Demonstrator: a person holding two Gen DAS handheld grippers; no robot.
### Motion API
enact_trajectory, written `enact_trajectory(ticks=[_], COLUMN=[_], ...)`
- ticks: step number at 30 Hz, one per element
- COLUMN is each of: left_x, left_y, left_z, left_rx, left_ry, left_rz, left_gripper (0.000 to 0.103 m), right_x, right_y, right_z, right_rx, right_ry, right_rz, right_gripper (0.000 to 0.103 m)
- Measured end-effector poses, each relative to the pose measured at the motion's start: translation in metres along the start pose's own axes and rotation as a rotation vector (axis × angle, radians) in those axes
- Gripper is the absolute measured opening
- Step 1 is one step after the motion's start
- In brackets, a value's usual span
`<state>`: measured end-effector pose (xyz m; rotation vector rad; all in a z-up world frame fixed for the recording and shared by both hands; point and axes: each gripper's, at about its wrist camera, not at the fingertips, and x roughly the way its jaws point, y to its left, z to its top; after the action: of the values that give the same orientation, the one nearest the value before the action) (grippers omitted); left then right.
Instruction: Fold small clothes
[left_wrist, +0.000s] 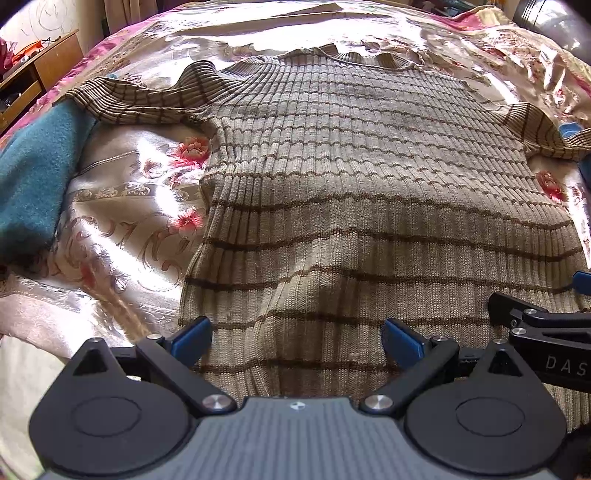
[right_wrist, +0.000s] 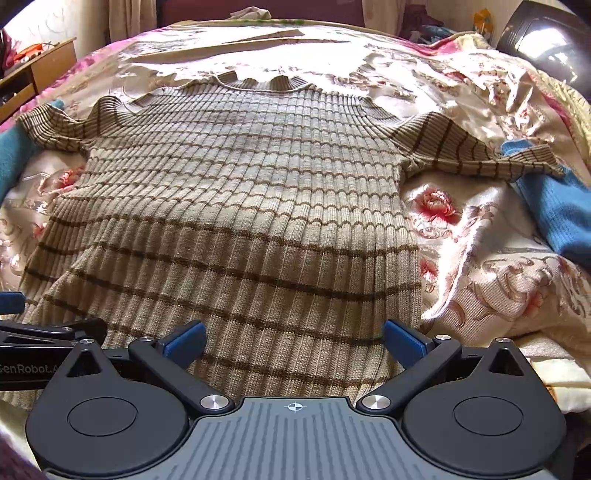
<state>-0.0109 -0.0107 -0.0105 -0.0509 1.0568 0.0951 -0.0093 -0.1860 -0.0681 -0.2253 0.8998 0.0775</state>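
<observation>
- Item: striped ribbed sweater (left_wrist: 369, 177), beige w/ brown bands, lying flat on floral bedspread (left_wrist: 125, 206), roughly mid-bed, front or back up – cannot tell which.
- Orientation: collar (right_wrist: 255, 83) at far end, hem at near end under both grippers. Long axis runs hem-to-collar, straight away from the cameras. Sleeves out to either side, across that axis.
- Left sleeve (left_wrist: 133, 101) partly over a teal cloth (left_wrist: 33, 173); right sleeve (right_wrist: 476, 149) end touching a blue cloth (right_wrist: 554, 214). Both sleeves rumpled, not smoothed.
- Progress: judged at start. Sweater spread out, no fold visible – body single layer, sleeves not turned in. All folding left: sleeves in, then body over, as I read it.
- Left gripper (left_wrist: 295, 339): jaws wide apart, nothing between them; over hem zone toward sweater's left side. Contact w/ fabric not clear.
- Right gripper (right_wrist: 293, 341): jaws likewise wide apart, nothing held; over hem toward right edge of sweater. Contact not clear either.
- The two grippers sit side by side, close; each shows at the edge of the other's view.
- Surroundings: wooden bedside unit (left_wrist: 40, 70) far left of bed, not in the way.
- Note: knit looks soft & stretchy; likely to sag if lifted by one corner only.
</observation>
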Motion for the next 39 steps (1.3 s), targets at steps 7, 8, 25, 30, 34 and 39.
enact_trajectory(ticks=[7, 8, 25, 30, 34, 39], left_x=[-0.0002, -0.0002, -0.0001, -0.0002, -0.0002, -0.0007], left_y=[-0.0018, -0.0021, -0.0039, -0.0042, -0.0046, -0.0058], left_z=[0.0006, 0.0005, 0.0004, 0.0006, 0.0009, 0.0018], left_rx=[0.005, 0.006, 0.018, 0.018, 0.020, 0.023], left_ry=[-0.001, -0.001, -0.002, -0.002, -0.002, -0.004], left_rz=[0.006, 0.008, 0.017, 0.017, 0.017, 0.017], left_gripper=[0.102, 0.102, 0.102, 0.102, 0.102, 0.102], right_x=[-0.0017, -0.0018, -0.0013, -0.0014, 0.0002, 0.0027], right_y=[0.0014, 0.0017, 0.0032, 0.0032, 0.0020, -0.0003], right_z=[0.0003, 0.0002, 0.0006, 0.0011, 0.0009, 0.0003], right_rx=[-0.015, -0.018, -0.029, -0.028, -0.022, -0.012], right_ry=[-0.009, -0.010, -0.011, -0.010, -0.004, 0.010], right_rz=[-0.017, -0.019, -0.029, -0.028, -0.021, -0.009], right_gripper=[0.103, 0.103, 0.102, 0.102, 0.102, 0.102])
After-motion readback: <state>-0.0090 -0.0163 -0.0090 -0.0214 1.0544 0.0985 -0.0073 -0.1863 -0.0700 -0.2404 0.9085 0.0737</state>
